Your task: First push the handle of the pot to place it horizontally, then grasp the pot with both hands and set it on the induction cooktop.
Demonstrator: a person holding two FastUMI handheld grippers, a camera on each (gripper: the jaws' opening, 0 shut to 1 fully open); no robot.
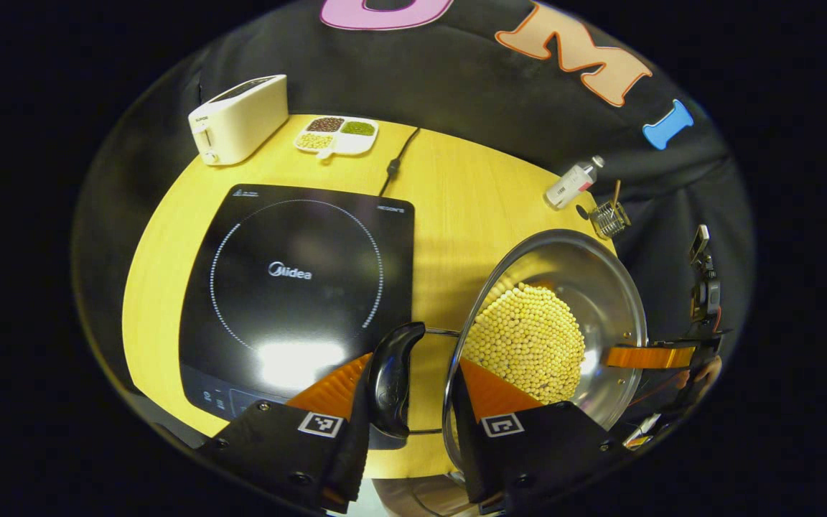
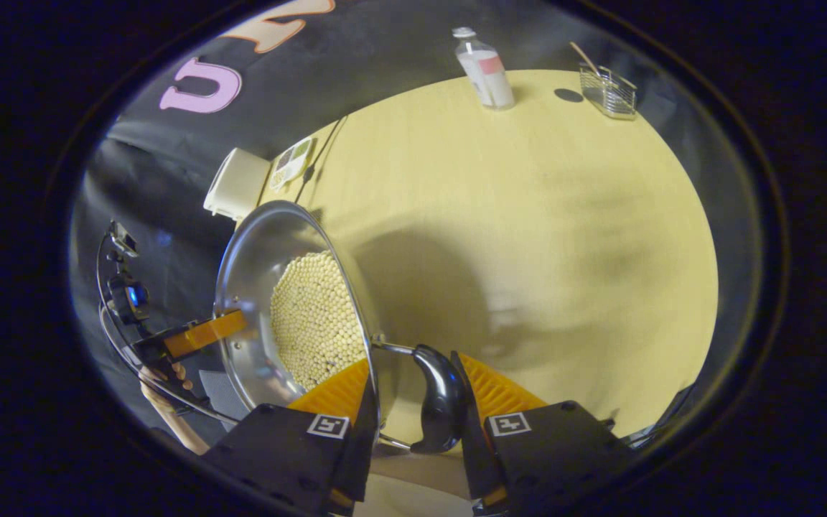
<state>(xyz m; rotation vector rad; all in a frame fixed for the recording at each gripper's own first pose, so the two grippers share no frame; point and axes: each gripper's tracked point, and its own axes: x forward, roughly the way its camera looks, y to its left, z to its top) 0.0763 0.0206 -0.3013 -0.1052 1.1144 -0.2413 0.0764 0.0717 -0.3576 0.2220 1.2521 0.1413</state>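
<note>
My left gripper (image 1: pixel 413 388) clenched one black handle (image 1: pixel 392 377) of the pot (image 1: pixel 600 287), low in the frame's centre. My right gripper (image 2: pixel 413 391) clenched the opposite handle (image 2: pixel 441 402). The pot, holding pale beans (image 1: pixel 528 337), sat right of the cooktop (image 1: pixel 298 287) in the left gripper view, not over it. A toaster (image 1: pixel 237 118) stood on the bench (image 1: pixel 456 194) at upper left.

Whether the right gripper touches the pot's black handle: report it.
Touching. The right gripper view shows the black handle wedged between the right gripper's fingers, one finger flat against it, no gap.
</note>
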